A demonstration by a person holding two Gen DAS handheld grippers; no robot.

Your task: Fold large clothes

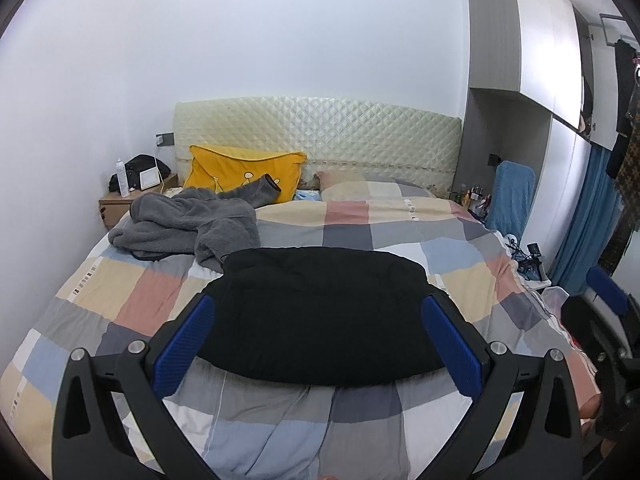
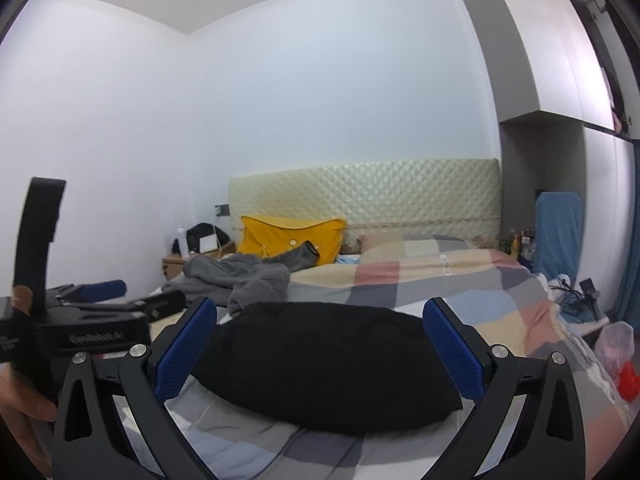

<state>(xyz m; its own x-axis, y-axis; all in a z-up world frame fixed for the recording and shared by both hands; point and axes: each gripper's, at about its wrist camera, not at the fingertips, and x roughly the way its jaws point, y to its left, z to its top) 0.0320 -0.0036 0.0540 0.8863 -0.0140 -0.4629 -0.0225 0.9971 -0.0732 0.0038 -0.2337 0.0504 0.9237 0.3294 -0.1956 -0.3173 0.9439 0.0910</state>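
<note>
- Nearest to you, both grippers hang above the foot of the bed and hold nothing: the left gripper (image 1: 318, 344) has its blue pads spread wide, and the right gripper (image 2: 318, 346) is spread in the same way.
- On the far left, a small nightstand (image 1: 116, 204) carries a white bottle and some dark things; keep your left arm away from it when you swing cloth to that side.
- Next comes the grey fleece garment (image 1: 188, 224), crumpled near the yellow pillow (image 1: 244, 170), with one sleeve standing up. It touches the far left corner of the black garment, so I think a careless pull could drag both pieces together.
- In the middle, the black garment (image 1: 320, 312) lies on the checked quilt (image 1: 400, 220) as a compact, rounded bundle, just in front of both grippers. It looks already folded, but I cannot tell how many layers it has.
- If you pinch too deep, you may take the quilt with the cloth, because the quilt is soft and wrinkled under it.
- In the right wrist view the left gripper appears close on the left side; the two tools could knock together over this small bundle.
- On the right, beside the bed, cables and a plastic bag (image 2: 614, 346) lie low; a hanging sleeve could catch there.
</note>
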